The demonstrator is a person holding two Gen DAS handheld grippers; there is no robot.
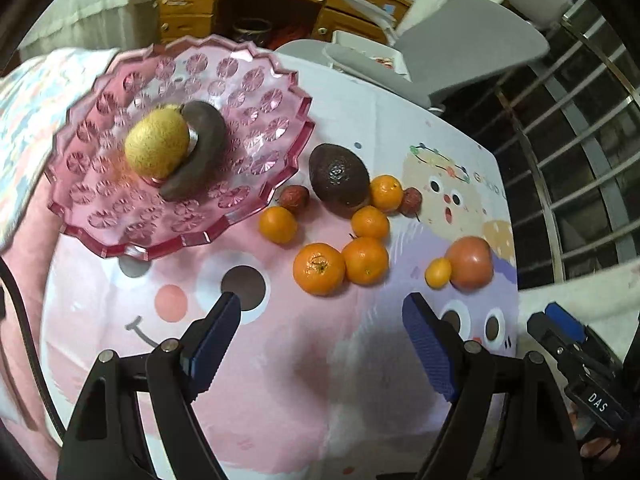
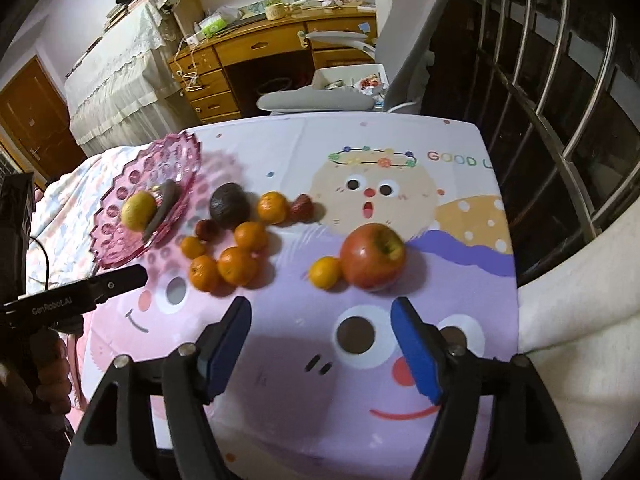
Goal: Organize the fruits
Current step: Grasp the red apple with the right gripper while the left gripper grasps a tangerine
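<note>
My left claw point(image 1: 322, 308) and right claw point(image 2: 322, 312) both gape wide, holding nothing. Only the right wrist view shows the apple point(image 2: 374, 256) stem-up; the left view shows the pink dish point(image 1: 256, 196) close.

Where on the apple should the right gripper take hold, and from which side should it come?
Grip the apple across its widest middle, one finger on its left flank and one on its right, coming from the near side with the open right gripper. It sits upright, stem dimple up. The small orange touches its left flank, so that finger probably needs to slip between them.
</note>
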